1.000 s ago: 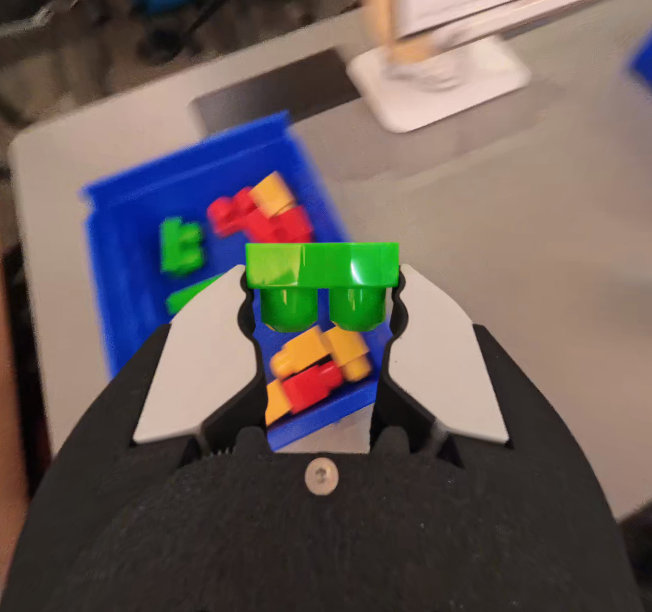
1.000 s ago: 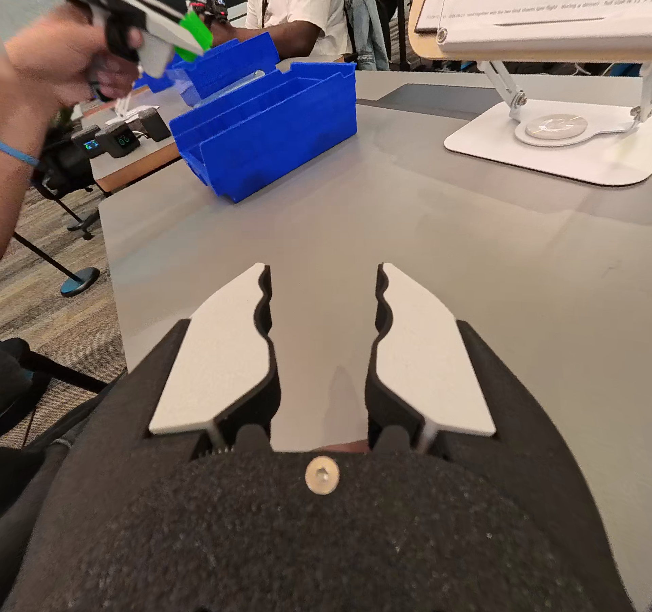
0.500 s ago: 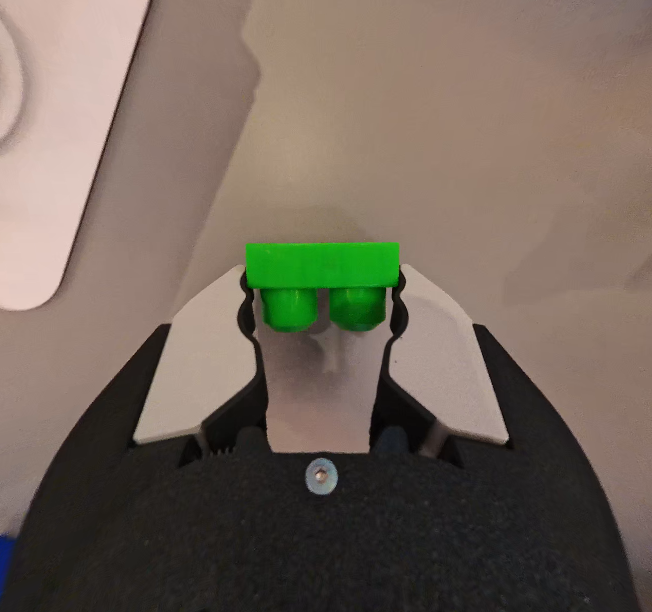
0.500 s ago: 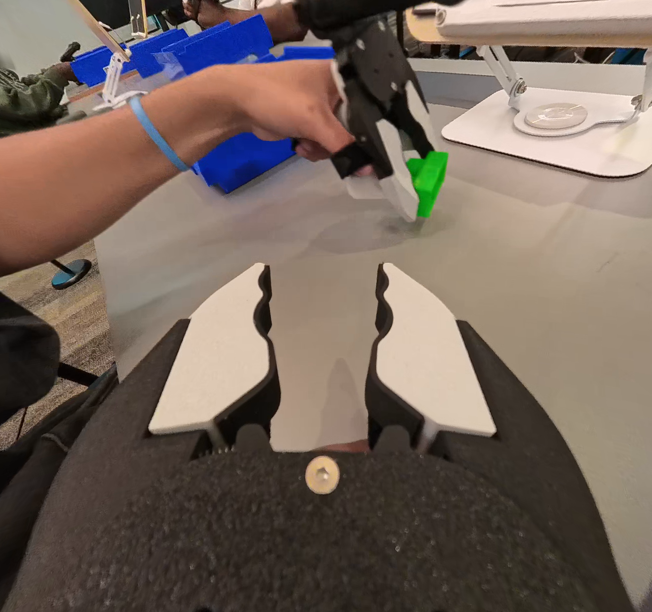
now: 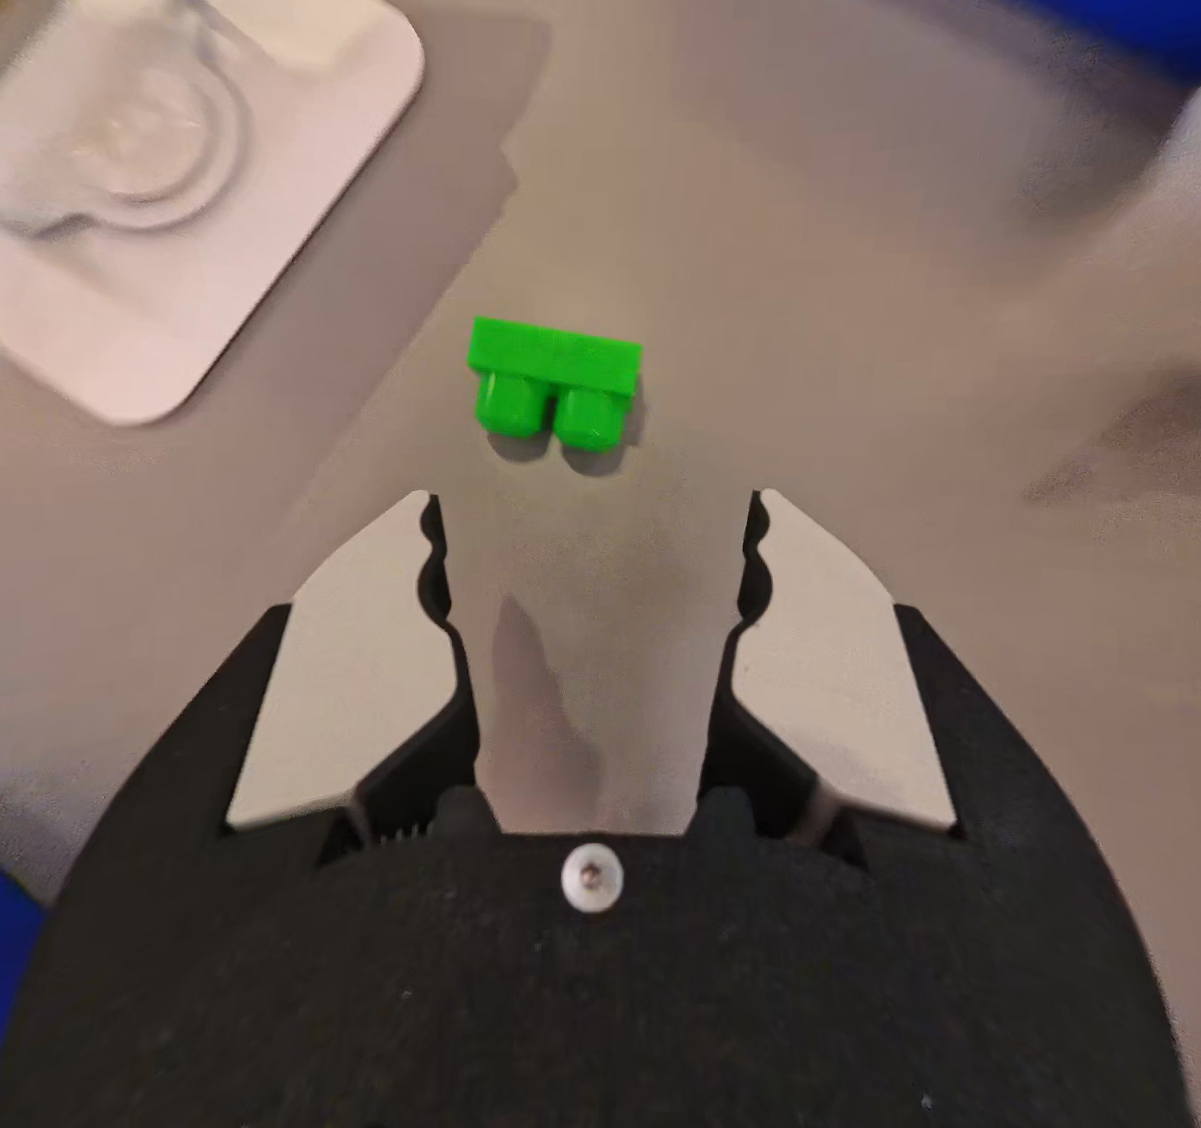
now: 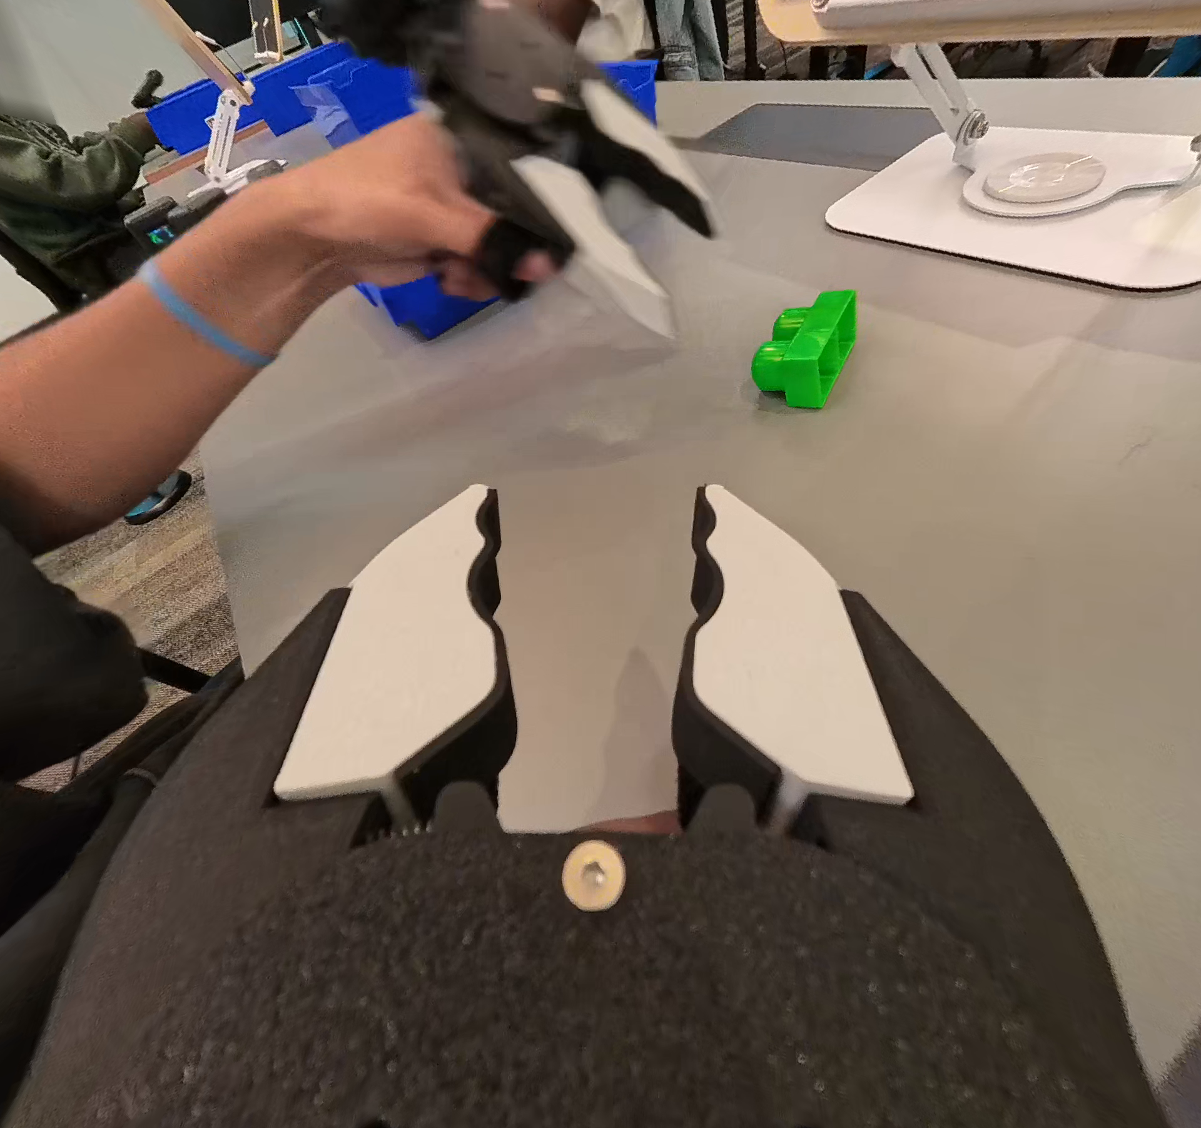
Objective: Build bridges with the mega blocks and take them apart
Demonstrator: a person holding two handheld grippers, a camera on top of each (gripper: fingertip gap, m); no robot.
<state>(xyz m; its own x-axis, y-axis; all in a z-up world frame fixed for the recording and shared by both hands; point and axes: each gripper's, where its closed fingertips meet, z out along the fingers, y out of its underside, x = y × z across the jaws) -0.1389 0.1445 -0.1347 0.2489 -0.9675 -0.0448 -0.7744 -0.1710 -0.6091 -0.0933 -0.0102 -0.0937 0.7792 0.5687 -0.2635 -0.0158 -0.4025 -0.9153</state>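
Green block (image 5: pixel 554 382) lies on its side on the worktop (image 5: pixel 812 252), apart from both grippers. Left gripper (image 5: pixel 591 499) fingers open, empty; right gripper (image 6: pixel 591 495) likewise. Recommend standing the block studs-up before fetching another from the blue bin (image 6: pixel 429 310).

A bright green plastic two-stud mega block (image 5: pixel 554 383) (image 6: pixel 808 349) is seen lying on its side on the grey counter (image 5: pixel 812 317), free of any grasp. Its two round studs are pointed toward 6 o'clock in the left wrist view; its hollow underside is turned toward 3 o'clock in the right wrist view.
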